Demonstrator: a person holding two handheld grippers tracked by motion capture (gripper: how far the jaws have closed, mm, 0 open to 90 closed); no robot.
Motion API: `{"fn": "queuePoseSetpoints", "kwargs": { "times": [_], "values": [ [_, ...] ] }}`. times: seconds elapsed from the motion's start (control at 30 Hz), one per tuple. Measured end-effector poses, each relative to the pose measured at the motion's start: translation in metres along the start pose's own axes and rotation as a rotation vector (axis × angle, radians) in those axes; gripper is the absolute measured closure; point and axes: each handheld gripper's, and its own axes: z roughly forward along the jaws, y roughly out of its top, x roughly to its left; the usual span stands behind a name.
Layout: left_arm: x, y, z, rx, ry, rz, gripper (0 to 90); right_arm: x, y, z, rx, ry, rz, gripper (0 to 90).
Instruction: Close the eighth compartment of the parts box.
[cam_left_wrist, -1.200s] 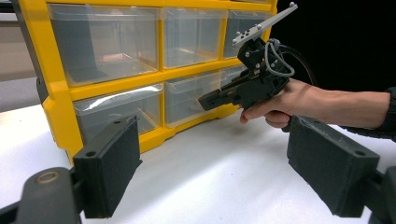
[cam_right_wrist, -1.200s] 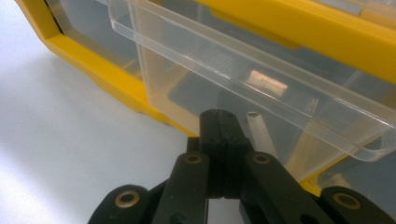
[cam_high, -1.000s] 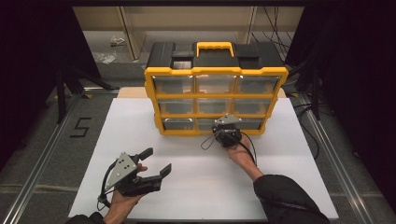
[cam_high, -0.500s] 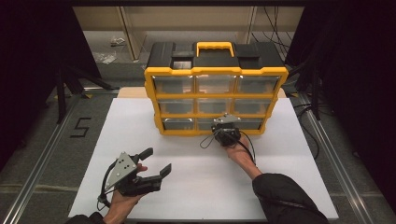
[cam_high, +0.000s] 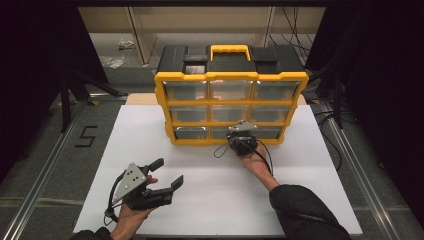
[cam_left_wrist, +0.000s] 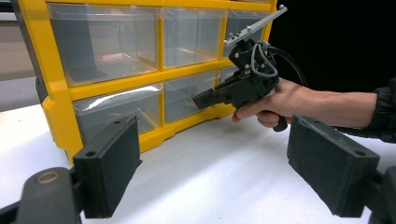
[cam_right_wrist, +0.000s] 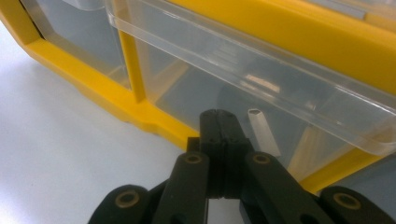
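A yellow and black organizer (cam_high: 231, 76) with clear drawers stands at the back of the white table (cam_high: 300, 175). My right gripper (cam_high: 240, 136) is shut, and its tips rest against the clear front of the middle drawer (cam_high: 222, 132) in the bottom row. In the right gripper view the jaws (cam_right_wrist: 218, 116) are pressed together at that drawer (cam_right_wrist: 280, 112); I cannot tell whether they pinch anything. My left gripper (cam_high: 170, 171) hangs open over the table's front left with nothing between its fingers. The left gripper view looks past its wide jaws at the right gripper (cam_left_wrist: 201, 99) and the organizer (cam_left_wrist: 56, 93).
The organizer's black top carries a yellow handle (cam_high: 228, 50). Bare white table lies between the two hands and to the left of the organizer. Dark floor and metal rails (cam_high: 350, 155) border the table on both sides.
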Motion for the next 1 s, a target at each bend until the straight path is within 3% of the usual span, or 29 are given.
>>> {"fn": "queuePoseSetpoints", "kwargs": {
  "times": [0.4,0.53,1.0],
  "values": [
    [0.000,0.000,0.000,0.000,0.000,0.000,16.8,0.000,0.000,0.001,0.001,-0.002,-0.004,90.0],
    [0.000,0.000,0.000,0.001,0.001,0.001,16.8,0.000,0.000,0.000,0.009,0.006,0.018,90.0],
    [-0.001,0.000,0.000,0.003,0.000,0.007,16.8,0.006,0.002,-0.027,-0.021,0.063,0.052,87.6]
  ]
}}
